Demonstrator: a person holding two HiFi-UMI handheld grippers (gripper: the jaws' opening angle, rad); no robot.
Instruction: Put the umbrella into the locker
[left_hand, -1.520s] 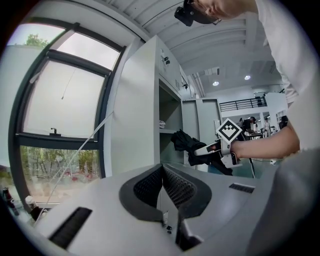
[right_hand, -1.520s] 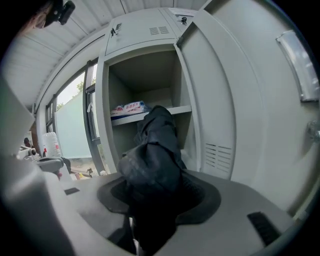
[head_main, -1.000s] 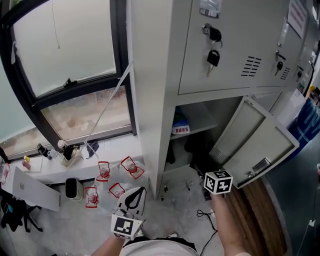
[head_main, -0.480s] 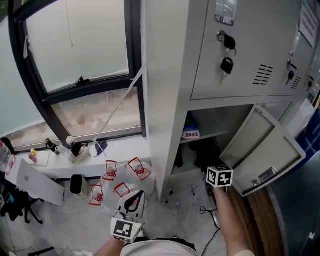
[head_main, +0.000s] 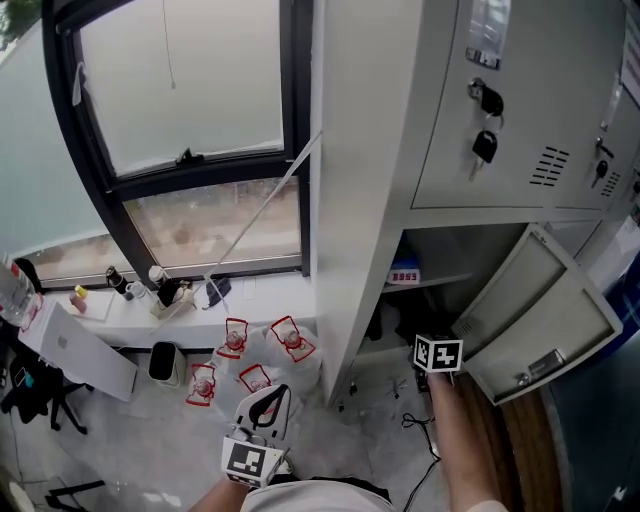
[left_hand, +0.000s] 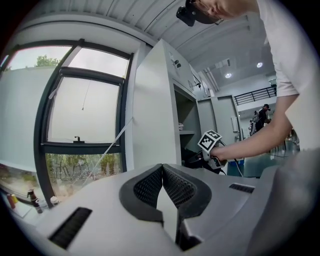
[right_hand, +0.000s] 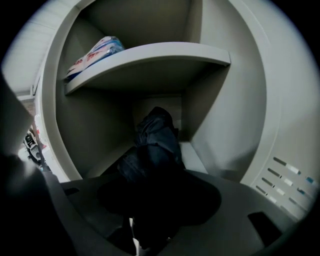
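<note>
The grey locker (head_main: 372, 200) has its lower door (head_main: 545, 320) swung open. My right gripper (head_main: 418, 340) reaches into the lower compartment under the shelf (right_hand: 150, 57). Its jaws stand wide, shut on the dark folded umbrella (right_hand: 152, 145), whose far end points at the compartment's back wall. In the head view the umbrella (head_main: 392, 312) is only a dark mass inside the opening. My left gripper (head_main: 266, 404) hangs low in front of the person, shut and empty, its pads (left_hand: 150, 186) meeting at the tip. The left gripper view shows the right gripper (left_hand: 202, 156) at the locker (left_hand: 155, 110).
A blue-and-white packet (right_hand: 95, 52) lies on the shelf. Keys (head_main: 485, 146) hang in the upper door. Red-and-white bags (head_main: 250, 360) and a black cable (head_main: 415, 425) lie on the floor by the locker's foot. A window sill (head_main: 120, 315) with small bottles runs along the left.
The head view has swung left, so the locker sits further right in the picture. The right gripper with the umbrella has gone a little lower and deeper into the compartment. The left gripper drifted slightly.
</note>
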